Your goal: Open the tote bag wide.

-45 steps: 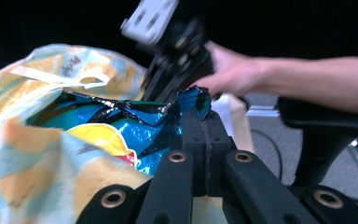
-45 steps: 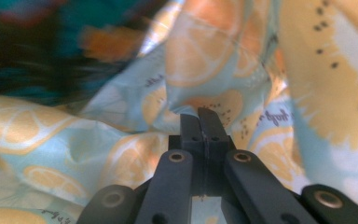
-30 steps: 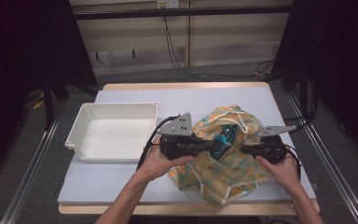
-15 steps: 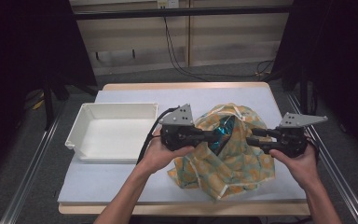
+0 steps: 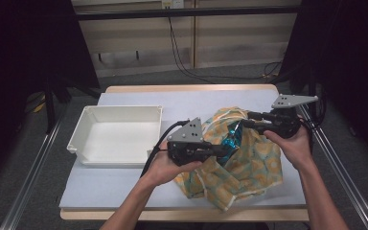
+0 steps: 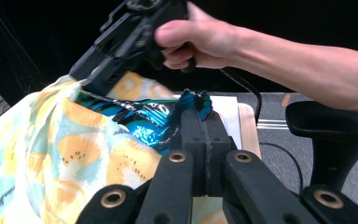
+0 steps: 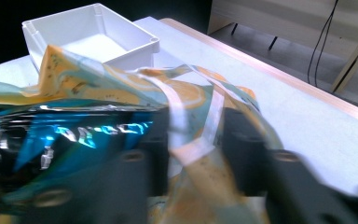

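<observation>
On the counter [image 5: 124,191], a patterned yellow and teal cloth bag [image 5: 249,167] lies to the right of the white tray [image 5: 120,134]. The left gripper [image 6: 204,121] has its jaws clamped together on a shiny blue packet [image 6: 144,122] at the bag's mouth. The right gripper [image 5: 245,120] holds the bag's cream handle strap [image 7: 193,126] between its jaws on the bag's far side from the tray.

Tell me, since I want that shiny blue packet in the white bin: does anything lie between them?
Only the patterned cloth bag wrapped around the blue packet; the table toward the white bin looks bare.
</observation>
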Demonstrator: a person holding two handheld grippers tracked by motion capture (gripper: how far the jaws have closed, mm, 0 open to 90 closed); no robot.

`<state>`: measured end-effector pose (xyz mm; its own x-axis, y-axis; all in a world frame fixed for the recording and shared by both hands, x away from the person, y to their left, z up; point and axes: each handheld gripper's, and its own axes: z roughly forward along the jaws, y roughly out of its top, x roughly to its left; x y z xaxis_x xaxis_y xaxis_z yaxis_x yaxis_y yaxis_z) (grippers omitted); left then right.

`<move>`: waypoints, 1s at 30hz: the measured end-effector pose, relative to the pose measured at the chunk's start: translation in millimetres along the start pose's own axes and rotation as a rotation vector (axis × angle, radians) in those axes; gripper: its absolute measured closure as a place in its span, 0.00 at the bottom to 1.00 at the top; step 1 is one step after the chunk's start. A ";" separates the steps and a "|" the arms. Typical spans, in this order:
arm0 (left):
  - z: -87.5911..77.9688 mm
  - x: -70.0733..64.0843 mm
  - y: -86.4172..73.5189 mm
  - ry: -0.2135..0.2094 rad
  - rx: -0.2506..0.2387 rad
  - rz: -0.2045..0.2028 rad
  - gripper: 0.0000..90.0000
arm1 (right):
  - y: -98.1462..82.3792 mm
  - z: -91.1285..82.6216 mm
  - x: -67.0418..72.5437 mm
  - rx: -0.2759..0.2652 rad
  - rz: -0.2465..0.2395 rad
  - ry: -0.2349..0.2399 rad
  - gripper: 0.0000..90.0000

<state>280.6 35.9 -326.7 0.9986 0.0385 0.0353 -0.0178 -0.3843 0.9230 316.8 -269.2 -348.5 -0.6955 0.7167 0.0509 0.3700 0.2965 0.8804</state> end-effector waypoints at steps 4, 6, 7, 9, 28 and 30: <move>-4.7 -1.0 -1.0 -0.015 0.012 0.005 1.00 | 1.4 2.1 -8.2 -0.005 0.015 0.017 0.93; -5.1 -2.2 -1.2 -0.017 0.011 0.004 1.00 | 2.2 5.6 -10.6 0.012 0.016 0.020 0.96; -5.1 -2.8 -1.0 -0.016 0.013 0.001 1.00 | 2.6 8.3 -11.9 0.021 0.017 0.022 0.97; -5.8 -2.4 -0.5 -0.012 0.016 0.011 1.00 | 3.1 13.3 -15.8 0.022 0.033 0.018 0.98; 7.0 31.5 22.0 0.047 -0.077 -0.064 1.00 | -10.1 34.2 -25.2 0.098 0.073 -0.013 0.77; 7.5 34.8 23.2 0.053 -0.082 -0.074 1.00 | -11.9 29.8 -25.9 0.090 0.088 -0.034 0.66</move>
<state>315.4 21.3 -306.9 0.9934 0.1138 -0.0154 0.0494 -0.3023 0.9519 348.7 -272.5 -374.4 -0.6372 0.7630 0.1090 0.4837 0.2857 0.8273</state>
